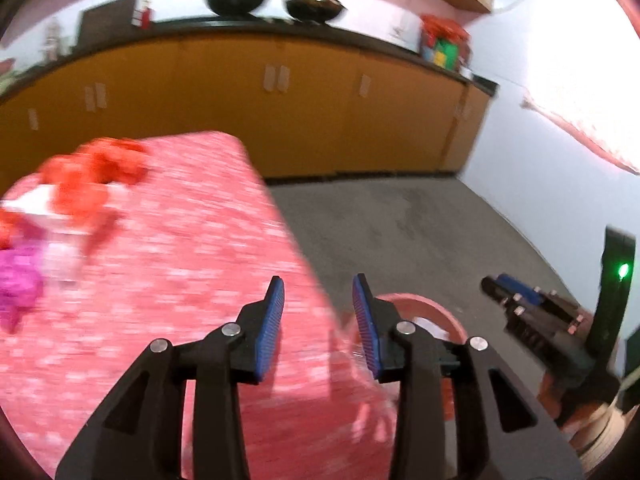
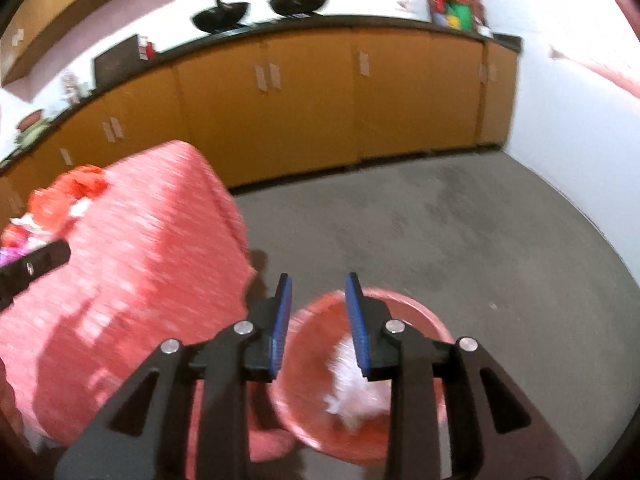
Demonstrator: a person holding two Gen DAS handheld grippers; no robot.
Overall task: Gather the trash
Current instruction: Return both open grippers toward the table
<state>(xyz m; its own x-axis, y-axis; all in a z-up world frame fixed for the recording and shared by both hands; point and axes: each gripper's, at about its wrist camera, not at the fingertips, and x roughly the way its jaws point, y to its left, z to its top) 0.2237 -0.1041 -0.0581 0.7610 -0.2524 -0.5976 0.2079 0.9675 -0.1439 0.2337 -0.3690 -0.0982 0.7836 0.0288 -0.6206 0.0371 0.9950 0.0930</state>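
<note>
My left gripper [image 1: 319, 286] is open with nothing between its blue pads, above the edge of a table draped in a pink patterned cloth [image 1: 180, 260]. Crumpled red trash [image 1: 92, 176] and a magenta piece [image 1: 18, 280] lie blurred at the table's far left. A red basin [image 2: 316, 392] sits on the floor beside the table with white crumpled trash [image 2: 352, 392] inside. My right gripper [image 2: 319, 286] is open and empty above that basin. The basin's rim [image 1: 436, 308] shows past the left gripper's right finger, and the right gripper [image 1: 516, 300] appears at the right edge.
Grey floor [image 2: 460, 232] stretches to orange cabinets [image 2: 312, 112] under a dark counter with two black bowls [image 2: 220, 16] and a colourful bag [image 2: 454, 4]. A white wall [image 2: 568, 128] closes the right side. The left gripper's finger [image 2: 36, 266] enters at the left.
</note>
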